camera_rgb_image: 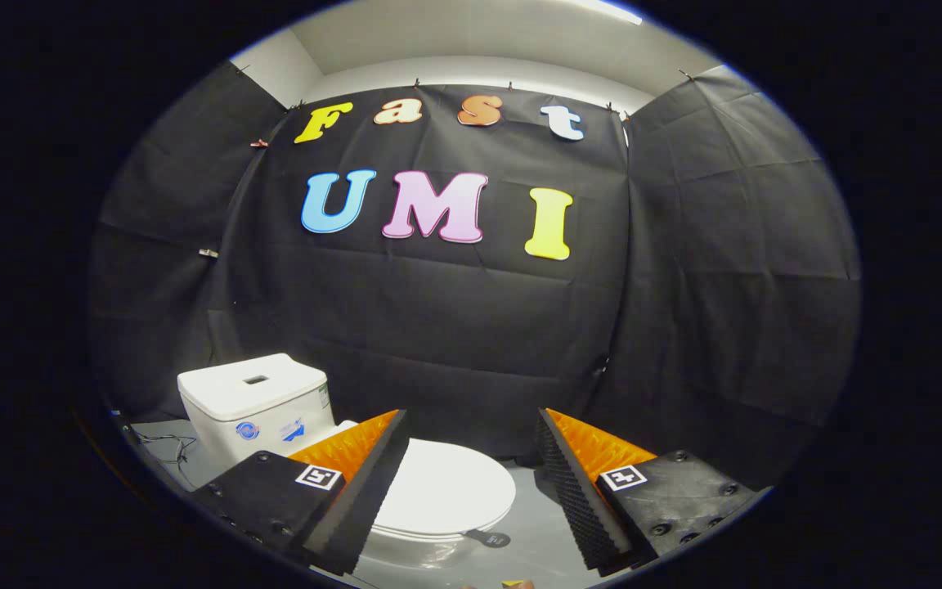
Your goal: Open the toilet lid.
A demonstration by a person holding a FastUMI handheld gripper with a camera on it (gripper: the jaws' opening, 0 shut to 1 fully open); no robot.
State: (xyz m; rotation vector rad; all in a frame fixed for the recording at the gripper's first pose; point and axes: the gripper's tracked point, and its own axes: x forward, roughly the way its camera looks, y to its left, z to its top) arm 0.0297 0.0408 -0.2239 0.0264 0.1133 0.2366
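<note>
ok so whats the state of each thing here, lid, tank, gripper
toilet lid: closed, lying flat on the bowl, not yet lifted
toilet tank: upright behind the lid, its cover on
hand-held gripper: open, fingers spread wide, holding nothing; the lid lies ahead of and partly between them
small dark tab: sticks out from the lid's front edge, untouched

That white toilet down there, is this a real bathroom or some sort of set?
Likely a staged booth, not a bathroom. The toilet, lid shut, and its tank stand on a bare grey floor, with black cloth hung as walls. The open gripper hovers above the lid, touching nothing.
</note>
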